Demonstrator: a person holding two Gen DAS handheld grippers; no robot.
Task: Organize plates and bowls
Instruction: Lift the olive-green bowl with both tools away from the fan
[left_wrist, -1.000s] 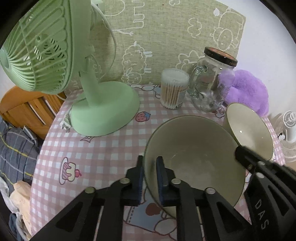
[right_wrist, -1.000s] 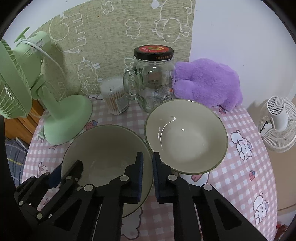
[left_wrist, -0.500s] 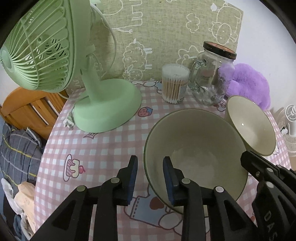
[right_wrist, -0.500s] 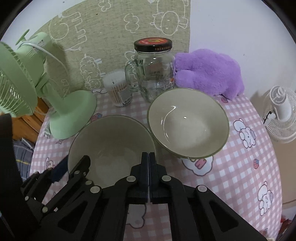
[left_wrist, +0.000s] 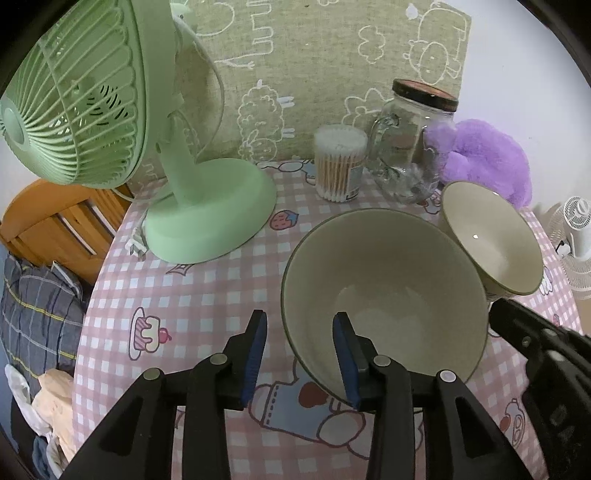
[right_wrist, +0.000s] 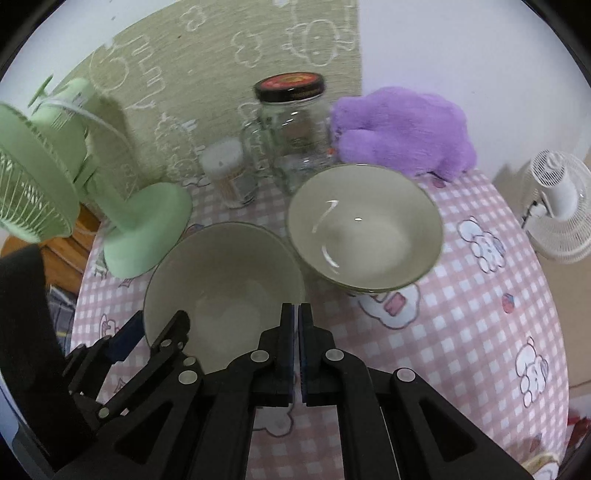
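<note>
Two pale green bowls stand on the pink checked tablecloth. The near bowl (left_wrist: 384, 291) (right_wrist: 221, 280) lies right in front of both grippers. My left gripper (left_wrist: 300, 350) (right_wrist: 153, 328) straddles its left rim. Its jaws are opening: one blue pad is outside the wall, the other inside, and neither presses on it. My right gripper (right_wrist: 296, 314) (left_wrist: 498, 310) is shut on the same bowl's right rim. The second bowl (left_wrist: 491, 243) (right_wrist: 365, 225) stands just behind and to the right, close to the near one.
A green desk fan (left_wrist: 207, 218) stands at the back left, with a cotton swab tub (left_wrist: 340, 166), a lidded glass jar (left_wrist: 410, 147) and a purple plush (left_wrist: 484, 155) along the back. A white fan (right_wrist: 554, 206) stands off the table's right edge. Wooden furniture and bedding lie left.
The left jaws were shut on the near bowl's rim and now stand apart around it. The right jaws closed from a small gap onto the bowl's right rim.
</note>
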